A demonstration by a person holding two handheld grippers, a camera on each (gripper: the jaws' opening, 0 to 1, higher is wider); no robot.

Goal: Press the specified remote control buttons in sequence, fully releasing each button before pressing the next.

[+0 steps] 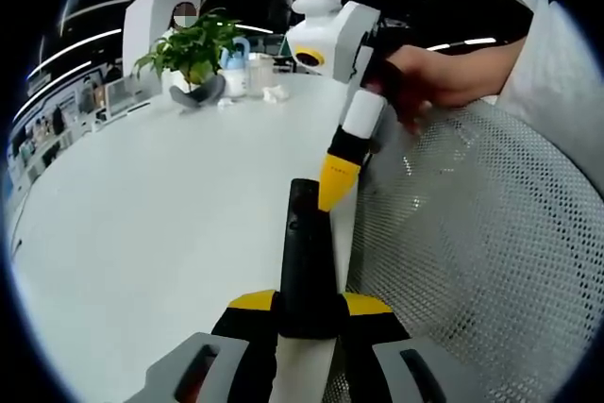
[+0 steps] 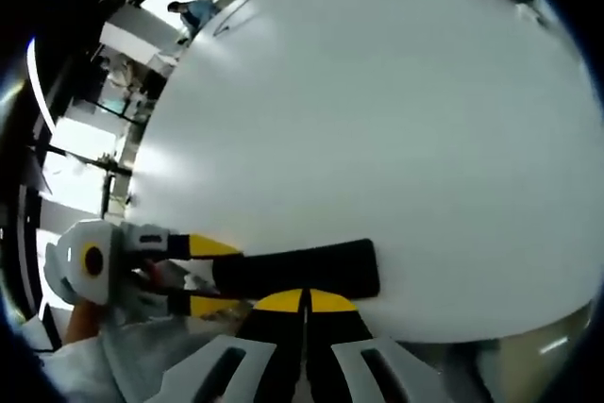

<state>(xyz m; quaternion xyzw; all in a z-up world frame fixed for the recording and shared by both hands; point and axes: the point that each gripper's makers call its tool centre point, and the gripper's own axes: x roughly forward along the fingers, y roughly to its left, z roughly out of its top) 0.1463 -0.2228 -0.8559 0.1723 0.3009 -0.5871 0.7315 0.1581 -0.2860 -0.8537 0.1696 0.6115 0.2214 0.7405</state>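
A long black remote control [image 1: 302, 261] sticks out forward from my left gripper [image 1: 307, 304], whose yellow-tipped jaws are shut on its near end. In the right gripper view the remote [image 2: 302, 271] lies crosswise over the white table, with the left gripper [image 2: 222, 276] clamping it from the left. My right gripper [image 2: 305, 301] is shut, its yellow tips together with nothing between them. It comes down from the upper right in the left gripper view, held by a hand, and its tip [image 1: 337, 181] rests at the remote's far right edge.
Beneath lies a round white table [image 1: 142, 224]. At its far side stand a potted green plant [image 1: 193, 63] and a small bottle [image 1: 236, 68]. A white mesh chair back [image 1: 472, 233] stands to the right, and a person's hand [image 1: 444, 73] grips the right gripper.
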